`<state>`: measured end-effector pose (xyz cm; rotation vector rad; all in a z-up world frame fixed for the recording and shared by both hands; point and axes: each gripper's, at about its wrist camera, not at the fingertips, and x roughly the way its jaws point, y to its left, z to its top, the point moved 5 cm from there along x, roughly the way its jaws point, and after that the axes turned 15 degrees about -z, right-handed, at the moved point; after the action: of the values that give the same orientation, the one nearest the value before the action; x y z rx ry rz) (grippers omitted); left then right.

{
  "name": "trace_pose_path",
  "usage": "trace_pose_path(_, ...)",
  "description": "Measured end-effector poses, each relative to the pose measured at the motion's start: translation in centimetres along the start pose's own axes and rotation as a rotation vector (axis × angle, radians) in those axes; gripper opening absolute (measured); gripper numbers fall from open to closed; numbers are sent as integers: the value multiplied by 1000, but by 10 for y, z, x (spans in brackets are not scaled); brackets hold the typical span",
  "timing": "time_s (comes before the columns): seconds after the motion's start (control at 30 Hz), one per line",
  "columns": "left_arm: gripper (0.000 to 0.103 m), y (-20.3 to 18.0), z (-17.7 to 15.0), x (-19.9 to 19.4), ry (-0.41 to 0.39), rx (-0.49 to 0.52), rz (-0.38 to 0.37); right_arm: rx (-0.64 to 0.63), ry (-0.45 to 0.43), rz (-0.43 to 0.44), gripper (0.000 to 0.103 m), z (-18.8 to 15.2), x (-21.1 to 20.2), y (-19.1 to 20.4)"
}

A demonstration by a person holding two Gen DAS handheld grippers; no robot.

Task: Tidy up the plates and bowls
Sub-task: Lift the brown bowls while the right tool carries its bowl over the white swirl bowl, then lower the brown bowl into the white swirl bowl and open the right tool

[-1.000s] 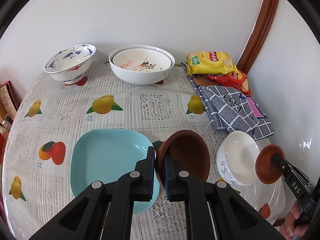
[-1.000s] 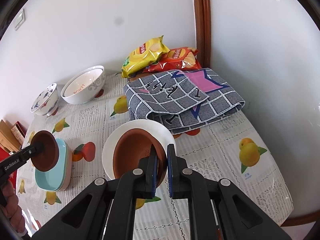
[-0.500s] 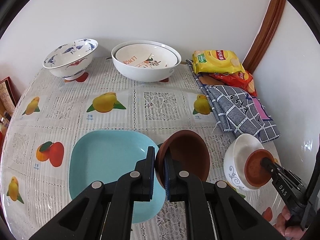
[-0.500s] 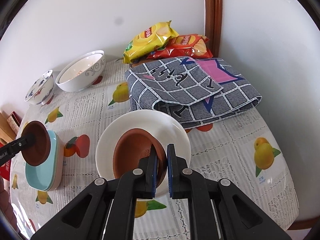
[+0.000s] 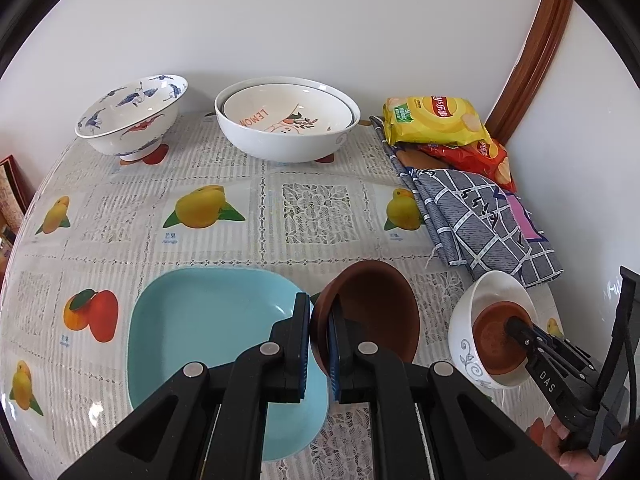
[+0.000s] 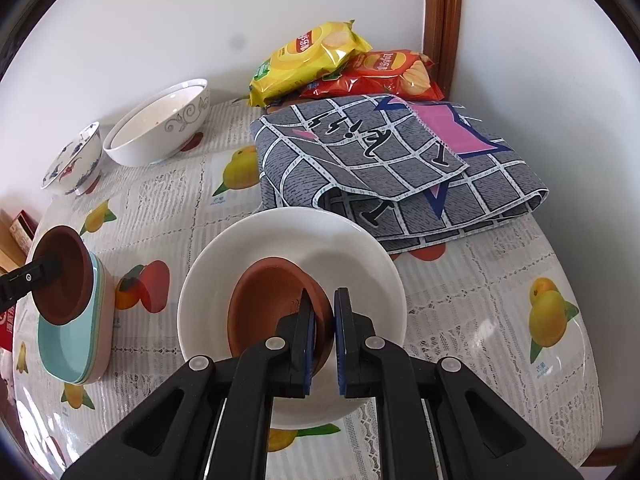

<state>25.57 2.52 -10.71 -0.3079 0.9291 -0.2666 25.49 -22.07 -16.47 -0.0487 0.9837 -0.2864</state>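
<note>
Our left gripper [image 5: 319, 344] clamps a brown dish [image 5: 372, 312] tilted over the teal plates [image 5: 200, 332]. Our right gripper [image 6: 323, 338] pinches a second brown dish [image 6: 272, 300] inside the white bowl [image 6: 320, 236]. Behind that bowl: checked cloth [image 6: 384, 172], crisp bags [image 6: 308, 60], nested bowls [image 5: 286, 124].

A small brown bowl [image 6: 276, 304] sits tilted inside a white bowl [image 6: 288, 232]. A second brown bowl [image 5: 372, 312], tilted on edge, overlaps the rim of stacked light-blue plates [image 5: 200, 328].
</note>
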Motion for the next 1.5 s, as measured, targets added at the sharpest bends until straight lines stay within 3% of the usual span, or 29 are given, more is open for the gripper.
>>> trace_pose_path(0.6,9,1,3,7,8,-6,-7,-52,31,-15,9,3,13,7)
trace_pose_path(0.83,9,4,4,14,16,-8,-11,-121,28,-89,9,4,19,15)
trace_pose_path(1.1,9,8,5,16,15,-12,-14,-140,44,-107,10,2,25,18)
trace_pose_path(1.5,9,8,5,14,16,-8,-16,-160,45,-132,20,-1,27,21)
